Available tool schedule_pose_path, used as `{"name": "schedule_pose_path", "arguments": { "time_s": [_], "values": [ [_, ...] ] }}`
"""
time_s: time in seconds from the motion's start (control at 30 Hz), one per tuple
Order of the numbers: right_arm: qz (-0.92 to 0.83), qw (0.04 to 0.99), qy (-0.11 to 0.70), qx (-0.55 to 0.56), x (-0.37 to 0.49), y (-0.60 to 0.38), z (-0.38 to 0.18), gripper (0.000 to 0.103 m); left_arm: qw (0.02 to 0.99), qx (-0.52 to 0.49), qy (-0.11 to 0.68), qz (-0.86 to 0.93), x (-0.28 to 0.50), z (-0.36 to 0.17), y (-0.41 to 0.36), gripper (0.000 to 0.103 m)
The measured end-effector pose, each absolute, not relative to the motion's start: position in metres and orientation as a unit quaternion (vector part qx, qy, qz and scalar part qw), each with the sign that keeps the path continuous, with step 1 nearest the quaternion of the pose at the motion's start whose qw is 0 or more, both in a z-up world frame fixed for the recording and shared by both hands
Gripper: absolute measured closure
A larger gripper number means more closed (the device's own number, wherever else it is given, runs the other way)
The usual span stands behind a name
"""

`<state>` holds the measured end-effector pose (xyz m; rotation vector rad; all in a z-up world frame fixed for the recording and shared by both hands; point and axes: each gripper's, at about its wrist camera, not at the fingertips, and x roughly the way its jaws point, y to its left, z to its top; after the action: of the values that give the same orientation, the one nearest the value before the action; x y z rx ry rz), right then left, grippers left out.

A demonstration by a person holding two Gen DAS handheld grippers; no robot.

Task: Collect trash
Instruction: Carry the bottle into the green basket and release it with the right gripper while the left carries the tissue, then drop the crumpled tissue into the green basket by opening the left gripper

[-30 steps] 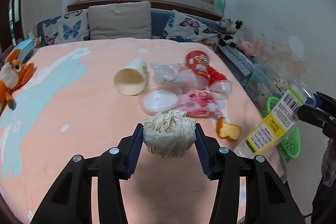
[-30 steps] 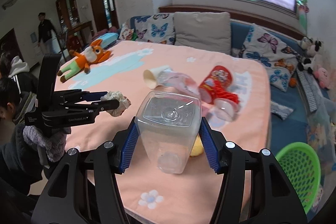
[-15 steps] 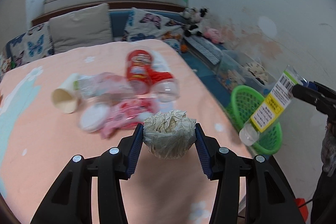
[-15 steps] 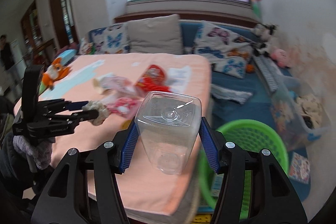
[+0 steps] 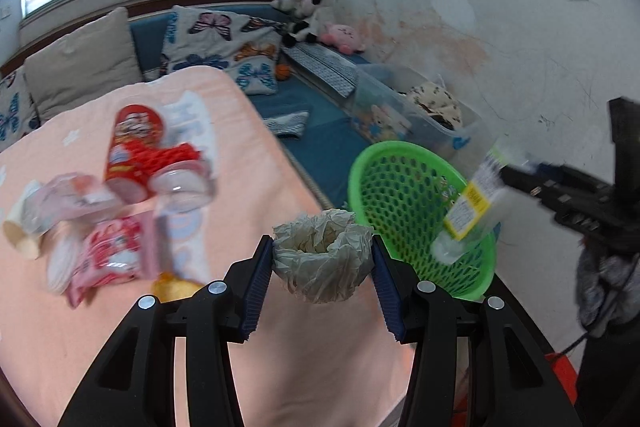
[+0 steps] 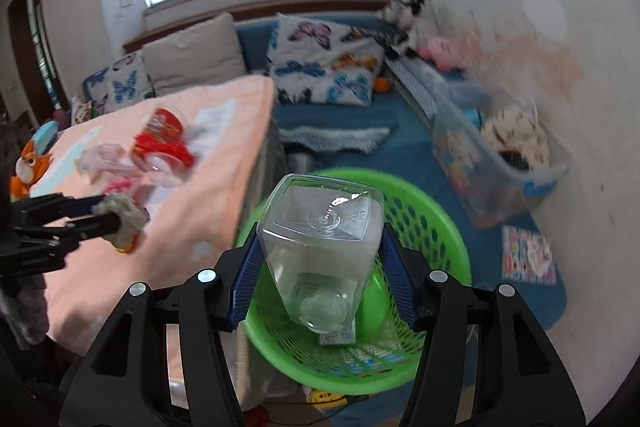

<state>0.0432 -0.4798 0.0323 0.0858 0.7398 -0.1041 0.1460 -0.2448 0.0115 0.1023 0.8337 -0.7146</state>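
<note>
in the left wrist view the left gripper (image 5: 322, 259) is clamped on a crumpled paper ball (image 5: 321, 254), its 2 blue pads pressed to the ball's sides, held above the corner of the pink bedspread (image 5: 100, 319). to the right of it and lower stands a green mesh basket (image 5: 384, 183) on the floor beside the bed. the right gripper (image 5: 516, 179) reaches in from the right edge, gripping a clear plastic bottle (image 5: 468, 211) with a yellow label; the bottle hangs tilted, neck end down, in front of the basket's opening. more litter lies on the bedspread: a red snack tube (image 5: 132, 147), a clear plastic cup (image 5: 180, 185) against it, a pink wrapper (image 5: 112, 251), a paper cup (image 5: 18, 231) and an orange scrap (image 5: 176, 287) just left of the gripper. past the basket a clear storage bin (image 5: 448, 131) holds soft toys. in the right wrist view the right gripper (image 6: 320, 263) is closed on the same clear plastic bottle (image 6: 320, 239), blue pads on both flanks, its flat square base facing the camera and its neck pointing down into the green mesh basket (image 6: 432, 223). inside the basket lie a green ball-like thing (image 6: 374, 301) and a small printed carton (image 6: 338, 337). at the left edge the left gripper (image 6: 116, 221) holds the paper ball (image 6: 126, 217) over the bedspread, well apart from the basket.
</note>
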Motion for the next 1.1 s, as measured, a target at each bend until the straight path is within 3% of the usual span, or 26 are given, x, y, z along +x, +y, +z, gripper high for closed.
{"name": "schedule_pose_path", "arguments": {
  "time_s": [0.43,1.1],
  "values": [
    [-0.087,0.904,0.409,0.086,0.070,-0.509,-0.036,0.045,0.833,0.072,0.413,-0.361,0.158,0.006,-0.307,0.056],
    [-0.103,0.922,0.365,0.077,0.013,-0.517,-0.011,0.036,0.797,0.081,0.451,-0.394,0.163,-0.022,-0.375,0.048]
  ]
}}
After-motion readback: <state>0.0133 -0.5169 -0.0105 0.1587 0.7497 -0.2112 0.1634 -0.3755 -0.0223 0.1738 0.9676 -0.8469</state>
